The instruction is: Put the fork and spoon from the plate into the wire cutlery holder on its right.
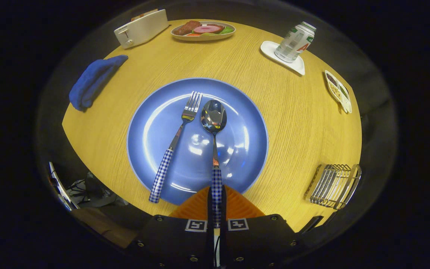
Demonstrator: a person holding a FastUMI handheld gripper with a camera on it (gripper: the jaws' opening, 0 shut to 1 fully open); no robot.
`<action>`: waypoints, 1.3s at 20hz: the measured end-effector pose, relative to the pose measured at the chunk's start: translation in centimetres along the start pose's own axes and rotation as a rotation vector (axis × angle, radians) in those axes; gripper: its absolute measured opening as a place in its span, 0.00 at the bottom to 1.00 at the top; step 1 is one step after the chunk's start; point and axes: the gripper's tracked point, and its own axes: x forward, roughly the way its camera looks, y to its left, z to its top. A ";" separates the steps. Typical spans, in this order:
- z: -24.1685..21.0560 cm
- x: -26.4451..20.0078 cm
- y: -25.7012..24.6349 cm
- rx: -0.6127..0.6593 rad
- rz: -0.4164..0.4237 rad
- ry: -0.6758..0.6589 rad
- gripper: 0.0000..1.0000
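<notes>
Gripper view first: the gripper [217, 203] has its two fingers brought together on the checked handle of the spoon [214, 123], so both sides press on the handle near its lower end. The spoon lies along the line of the fingers, with its bowl beyond them near the middle of the blue plate [155, 112]. The fork [177, 144] lies just beside the spoon on its left, slightly slanted, its tines up near the spoon bowl and its checked handle reaching over the near rim of the plate; it is apart from the fingers. The wire cutlery holder [333, 185] stands on the wooden table [282, 112] to the right of the plate, well apart from it, and I see nothing in it. My judgement is that the step in hand is the grasp of the spoon, the first of the two pieces. I cannot tell if the spoon is already lifted from the plate. The next move calls for raising it without touching the fork, carrying it to the right, and turning it so that it goes down into the holder between the wires.
</notes>
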 end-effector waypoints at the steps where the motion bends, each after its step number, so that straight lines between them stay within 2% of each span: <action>1: -0.3 -0.7 -0.4 -0.013 -0.006 0.011 0.06; 8: -2.0 -5.9 -2.5 -0.081 0.022 0.032 0.06; 11: -3.7 -8.2 -4.4 -0.101 0.005 0.046 0.06; 14: -5.7 -10.1 -6.3 -0.068 0.008 0.069 0.06; 26: -13.5 -16.6 -18.4 0.078 -0.081 0.204 0.06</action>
